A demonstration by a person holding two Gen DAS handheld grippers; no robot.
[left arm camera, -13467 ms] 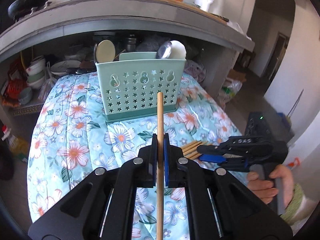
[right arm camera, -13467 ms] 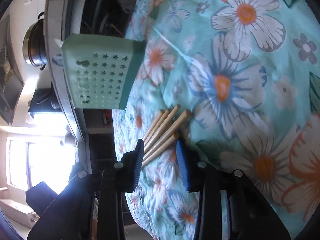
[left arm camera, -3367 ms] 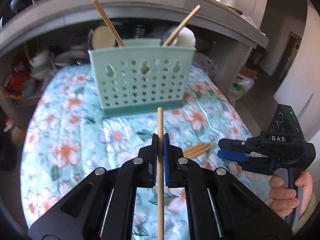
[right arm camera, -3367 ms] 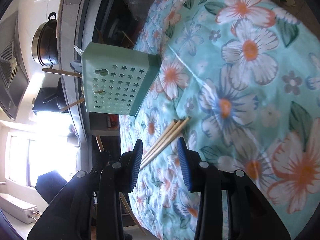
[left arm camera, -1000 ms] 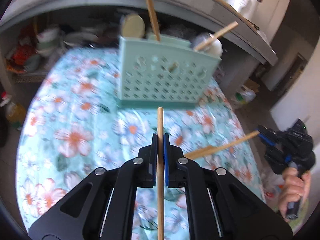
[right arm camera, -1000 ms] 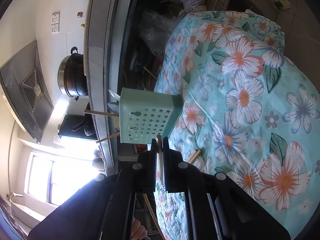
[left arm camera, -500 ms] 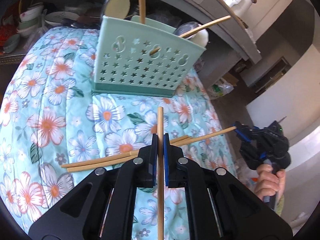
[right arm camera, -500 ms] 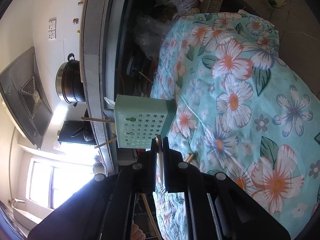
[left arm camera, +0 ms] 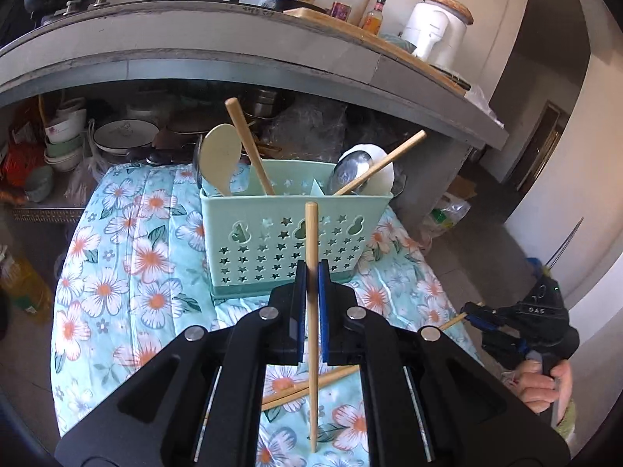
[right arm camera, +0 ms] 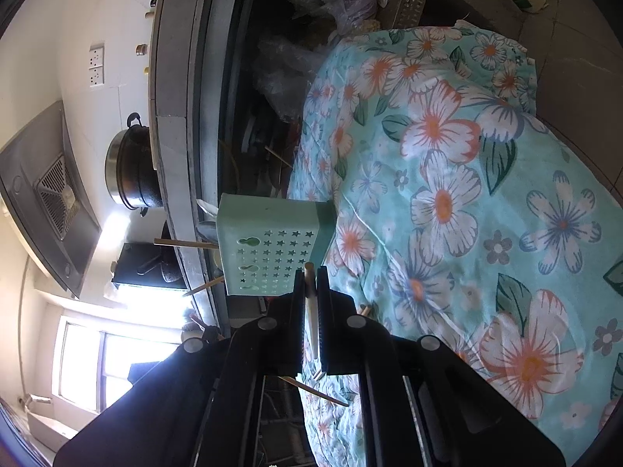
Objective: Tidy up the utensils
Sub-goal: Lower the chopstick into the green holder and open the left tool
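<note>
A mint green utensil holder (left arm camera: 296, 235) with star holes stands on the floral cloth (left arm camera: 128, 264). It holds two wooden chopsticks (left arm camera: 249, 151), a wooden spoon (left arm camera: 220, 163) and a metal spoon (left arm camera: 350, 171). My left gripper (left arm camera: 310, 276) is shut on a wooden chopstick (left arm camera: 310, 241) held upright in front of the holder. My right gripper (right arm camera: 310, 284) is shut on another chopstick (right arm camera: 310, 299); it also shows at the right of the left wrist view (left arm camera: 477, 313). Loose chopsticks (left arm camera: 307, 387) lie on the cloth below my left gripper.
A grey counter (left arm camera: 233, 46) overhangs the table's far side, with pots, bottles and a white jar (left arm camera: 436, 35) on top. Bowls and plates (left arm camera: 124, 134) crowd the shelf beneath it. The cloth drops off at the right, to tiled floor.
My left gripper has swung back to face the holder squarely and moved closer. My right gripper has drawn slightly nearer the holder with its chopstick.
</note>
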